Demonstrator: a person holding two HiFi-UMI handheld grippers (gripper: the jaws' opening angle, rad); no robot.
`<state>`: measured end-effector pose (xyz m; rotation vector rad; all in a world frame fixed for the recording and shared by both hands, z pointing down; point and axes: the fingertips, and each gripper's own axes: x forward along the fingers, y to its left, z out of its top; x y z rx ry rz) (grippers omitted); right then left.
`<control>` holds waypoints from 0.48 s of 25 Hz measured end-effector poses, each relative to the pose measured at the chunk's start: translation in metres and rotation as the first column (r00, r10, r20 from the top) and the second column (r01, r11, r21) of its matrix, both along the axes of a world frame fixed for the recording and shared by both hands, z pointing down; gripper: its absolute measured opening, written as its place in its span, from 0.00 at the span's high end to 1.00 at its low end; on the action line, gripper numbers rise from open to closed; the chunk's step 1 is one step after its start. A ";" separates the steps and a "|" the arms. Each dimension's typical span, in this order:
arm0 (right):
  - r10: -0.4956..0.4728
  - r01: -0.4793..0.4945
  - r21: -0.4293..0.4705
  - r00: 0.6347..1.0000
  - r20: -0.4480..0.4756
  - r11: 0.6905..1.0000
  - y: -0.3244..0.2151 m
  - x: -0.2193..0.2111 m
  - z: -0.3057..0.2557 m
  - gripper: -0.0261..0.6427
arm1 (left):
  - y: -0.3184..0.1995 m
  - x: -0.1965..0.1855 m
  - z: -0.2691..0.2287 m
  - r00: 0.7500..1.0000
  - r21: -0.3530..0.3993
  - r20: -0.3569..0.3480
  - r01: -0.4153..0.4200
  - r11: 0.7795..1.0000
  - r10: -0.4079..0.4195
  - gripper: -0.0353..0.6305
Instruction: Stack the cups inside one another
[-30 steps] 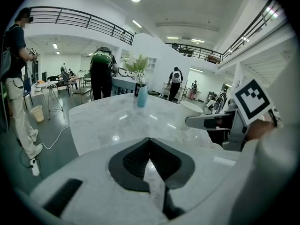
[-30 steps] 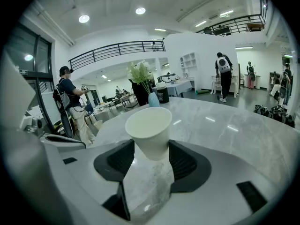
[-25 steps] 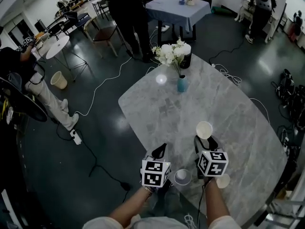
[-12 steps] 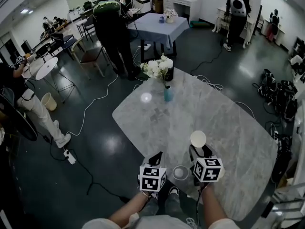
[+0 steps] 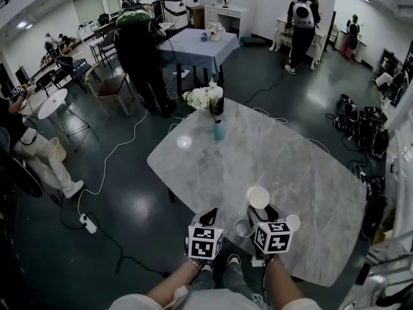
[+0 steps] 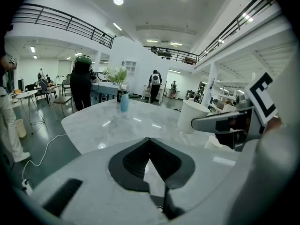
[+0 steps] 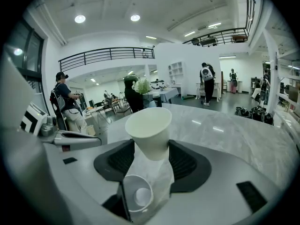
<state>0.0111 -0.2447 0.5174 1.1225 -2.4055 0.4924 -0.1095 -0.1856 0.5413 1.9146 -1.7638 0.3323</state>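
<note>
While the right gripper (image 7: 149, 142) is closing its fingers on the sides of one white paper cup (image 7: 149, 130), the left gripper (image 6: 150, 142) is keeping its fingers pressed together at the tips, with nothing between them.

Three cups are showing in all, bunched at the lower middle of the head view. The gripped cup is sitting upright and mouth up, and its inside is looking bare white from above. No view is showing whether its base is touching the desk (image 5: 303, 166).

A second cup (image 5: 243, 227) is standing on the desk between the two grippers, mouth up and empty. It is appearing again at the bottom of the right gripper view, just under the gripped cup.

A third cup (image 5: 292, 222) is sitting on the desk just right of the right gripper's marker cube. It is too small to tell what it is holding.

One blue vase (image 5: 219, 130) is standing alone toward the upper middle of the head view, well apart from the cups. A bunch of white flowers (image 5: 204, 97) is showing just above it, at the desk's far edge.
</note>
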 end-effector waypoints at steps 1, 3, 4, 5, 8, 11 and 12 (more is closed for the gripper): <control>0.005 -0.005 -0.002 1.000 0.001 1.000 0.005 0.000 0.001 0.64 | 0.002 0.001 0.001 1.000 -0.001 0.000 -0.008 1.000 0.008 0.95; 0.018 -0.018 -0.007 1.000 0.002 1.000 0.014 0.000 0.003 0.64 | 0.008 0.002 0.003 1.000 -0.002 -0.001 -0.025 1.000 0.025 0.95; 0.025 -0.025 -0.011 1.000 0.003 1.000 0.019 0.000 0.004 0.64 | 0.010 0.003 0.004 0.999 -0.004 -0.001 -0.033 0.999 0.033 0.95; 0.031 -0.031 -0.014 1.000 0.003 0.999 0.025 0.000 0.005 0.64 | 0.014 0.003 0.006 0.999 -0.007 0.000 -0.040 0.999 0.040 0.96; 0.049 -0.049 -0.025 0.999 0.004 0.999 0.040 0.000 0.009 0.64 | 0.024 0.002 0.010 0.998 -0.023 0.004 -0.063 0.998 0.063 0.95; 0.064 -0.064 -0.032 0.998 0.003 0.997 0.052 0.001 0.012 0.64 | 0.029 0.002 0.011 0.997 -0.023 0.003 -0.081 0.996 0.081 0.95; 0.068 -0.068 -0.033 0.998 0.002 0.997 0.056 0.002 0.013 0.64 | 0.031 0.004 0.012 0.996 -0.023 0.002 -0.086 0.996 0.086 0.95</control>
